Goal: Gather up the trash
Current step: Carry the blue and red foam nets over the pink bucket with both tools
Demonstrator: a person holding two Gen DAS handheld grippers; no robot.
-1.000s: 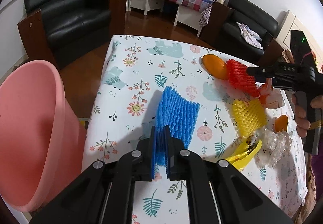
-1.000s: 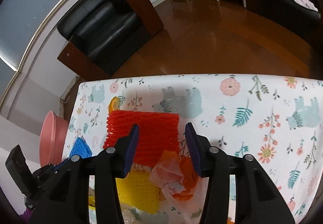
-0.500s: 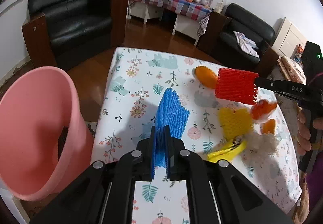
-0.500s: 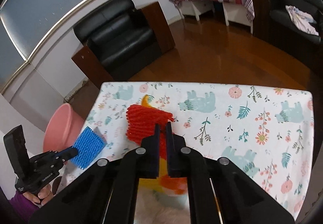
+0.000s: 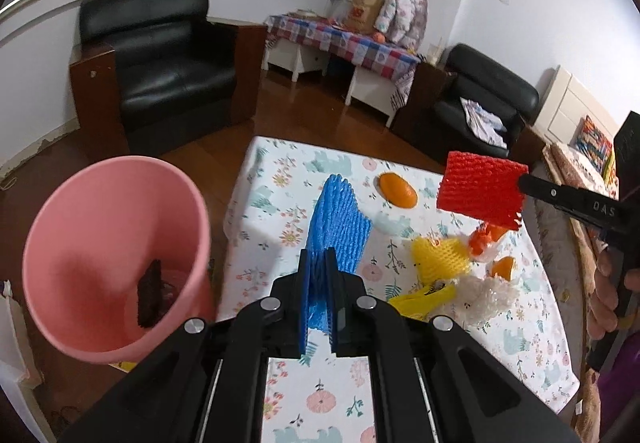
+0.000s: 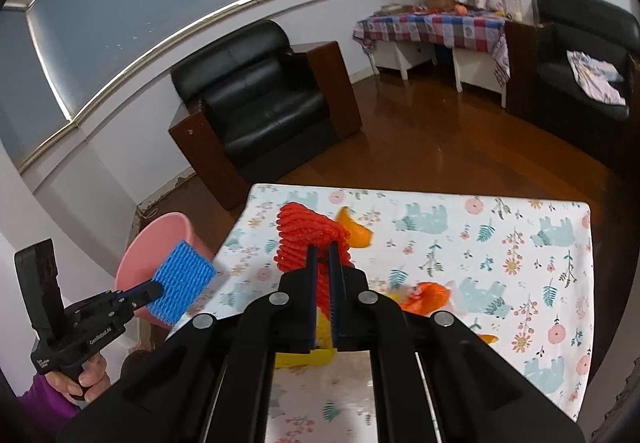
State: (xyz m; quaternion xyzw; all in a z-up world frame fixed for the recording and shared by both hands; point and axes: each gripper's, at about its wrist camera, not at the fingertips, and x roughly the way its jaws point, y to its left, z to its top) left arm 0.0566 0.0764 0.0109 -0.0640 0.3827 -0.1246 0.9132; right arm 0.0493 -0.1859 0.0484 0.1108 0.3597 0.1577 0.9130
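My left gripper point(image 5: 319, 257) is shut on a blue foam net point(image 5: 338, 223) and holds it in the air above the table's left side; it also shows in the right wrist view point(image 6: 182, 275). My right gripper point(image 6: 324, 251) is shut on a red foam net point(image 6: 308, 239), lifted above the table; it also shows in the left wrist view point(image 5: 480, 191). A pink bin point(image 5: 60, 243) stands on the floor left of the table, with dark trash inside. A yellow foam net point(image 5: 438, 259), orange peels point(image 5: 396, 189), a yellow banana peel point(image 5: 420, 299) and crumpled clear plastic point(image 5: 488, 297) lie on the table.
The table wears a floral cloth point(image 5: 280, 183). A black armchair point(image 5: 168, 67) stands behind the bin, another armchair point(image 5: 480, 103) at the back right, and a checked-cloth side table point(image 5: 340, 39) against the wall. Brown wood floor surrounds the table.
Both grippers have risen higher above the table with their nets. The right gripper closed on the red net a second ago. The bin's inside has come into view.
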